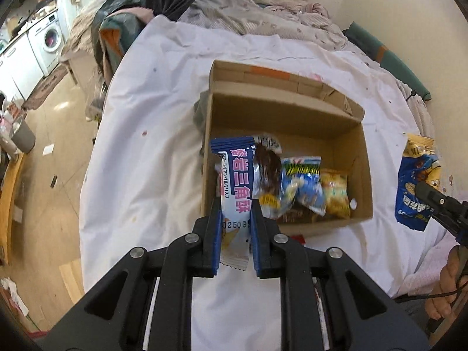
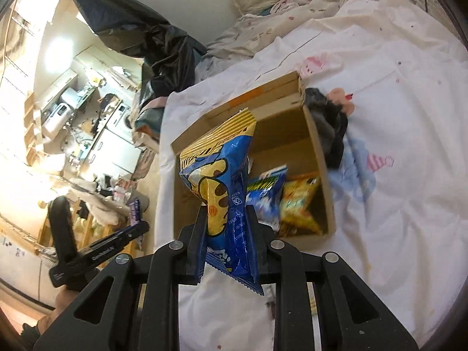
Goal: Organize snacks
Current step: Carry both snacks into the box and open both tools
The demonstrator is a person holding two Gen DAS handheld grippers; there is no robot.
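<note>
The left gripper (image 1: 235, 204) is clamped on a blue-and-white snack packet (image 1: 234, 175), held upright over the near-left edge of the open cardboard box (image 1: 362, 158). The right gripper (image 2: 226, 213) is clamped on a blue-and-yellow snack bag (image 2: 222, 169), held above the box's near-left part. The box rests on the white-sheeted bed (image 1: 146, 146) and contains several snack packets (image 1: 304, 184) along its near wall.

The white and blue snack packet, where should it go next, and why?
Probably ease it forward over the cardboard box and let go: the left hand-held gripper grips the snack packet at the box's near edge, above other snacks already inside.
</note>
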